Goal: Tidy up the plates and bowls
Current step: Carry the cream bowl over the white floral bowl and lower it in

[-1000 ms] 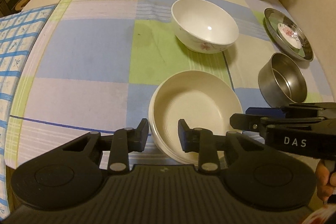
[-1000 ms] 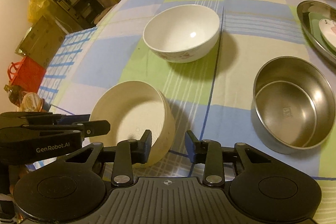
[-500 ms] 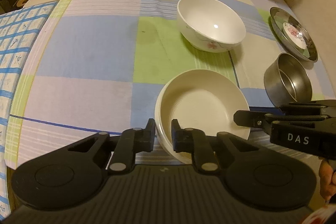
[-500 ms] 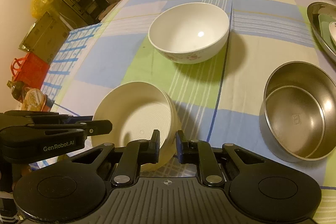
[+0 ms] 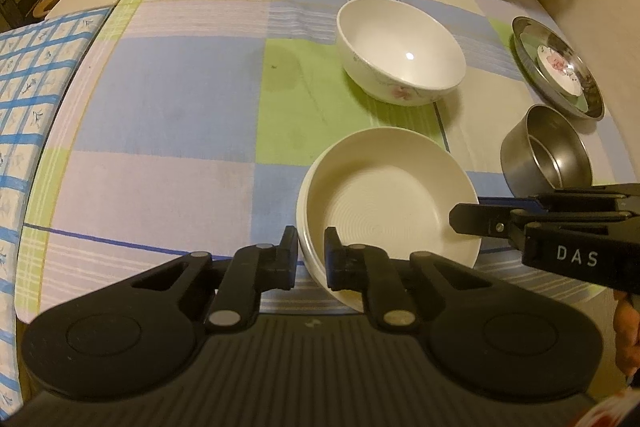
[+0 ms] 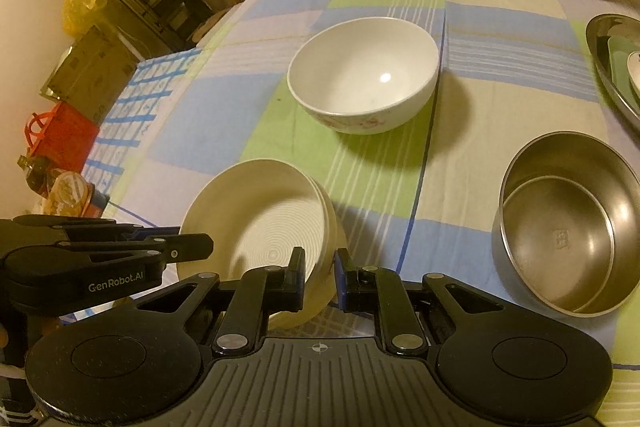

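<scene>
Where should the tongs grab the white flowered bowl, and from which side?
Take the white bowl by its rim, one finger inside and one outside. It sits upright and open, and the wall is too wide and rounded to span. Probably come from the near side, which is unobstructed.

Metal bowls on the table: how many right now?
2. The outer metal bowl sits at the table's right edge, and a smaller metal bowl is nested inside it. More could be stacked underneath, hidden.

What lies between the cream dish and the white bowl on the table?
Only bare tablecloth, green with white stripes, lies between the cream dish and the white bowl; the right wrist view shows it best.
</scene>
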Demonstrator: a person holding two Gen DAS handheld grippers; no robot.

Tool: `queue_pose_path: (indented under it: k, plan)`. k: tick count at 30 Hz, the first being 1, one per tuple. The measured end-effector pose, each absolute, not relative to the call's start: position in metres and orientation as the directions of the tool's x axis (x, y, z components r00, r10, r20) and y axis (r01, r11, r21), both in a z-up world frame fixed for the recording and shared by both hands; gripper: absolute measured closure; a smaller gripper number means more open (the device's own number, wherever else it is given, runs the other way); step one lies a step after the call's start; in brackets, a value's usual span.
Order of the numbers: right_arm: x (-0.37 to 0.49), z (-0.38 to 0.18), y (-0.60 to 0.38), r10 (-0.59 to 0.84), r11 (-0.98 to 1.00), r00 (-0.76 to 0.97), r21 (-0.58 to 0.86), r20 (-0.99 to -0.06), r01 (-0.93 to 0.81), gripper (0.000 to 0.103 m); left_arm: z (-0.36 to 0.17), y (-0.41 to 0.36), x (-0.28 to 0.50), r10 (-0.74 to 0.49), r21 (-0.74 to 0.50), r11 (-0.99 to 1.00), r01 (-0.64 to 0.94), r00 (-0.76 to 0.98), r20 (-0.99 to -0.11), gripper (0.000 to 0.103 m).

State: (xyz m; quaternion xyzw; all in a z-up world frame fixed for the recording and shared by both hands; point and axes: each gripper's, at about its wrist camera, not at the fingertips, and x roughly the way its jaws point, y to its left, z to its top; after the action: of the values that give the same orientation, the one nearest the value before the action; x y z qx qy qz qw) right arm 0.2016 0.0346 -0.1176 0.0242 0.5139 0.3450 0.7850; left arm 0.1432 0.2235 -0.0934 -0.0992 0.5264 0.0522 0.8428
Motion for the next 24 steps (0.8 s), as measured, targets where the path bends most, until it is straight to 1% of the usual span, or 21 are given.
queue_pose_path:
  k: [13,24]
  plan:
    - [0.201,-0.094,0.023,0.59,0.759,0.258,0.417,-0.765,-0.501,0.087,-0.06,0.222,0.147,-0.015,-0.117,0.978,-0.171,0.501,-0.865,0.091]
    - [0.213,-0.071,0.015,0.603,0.769,0.308,0.432,-0.736,-0.471,0.087,-0.035,0.217,0.168,-0.028,-0.123,0.983,-0.134,0.556,-0.831,0.091]
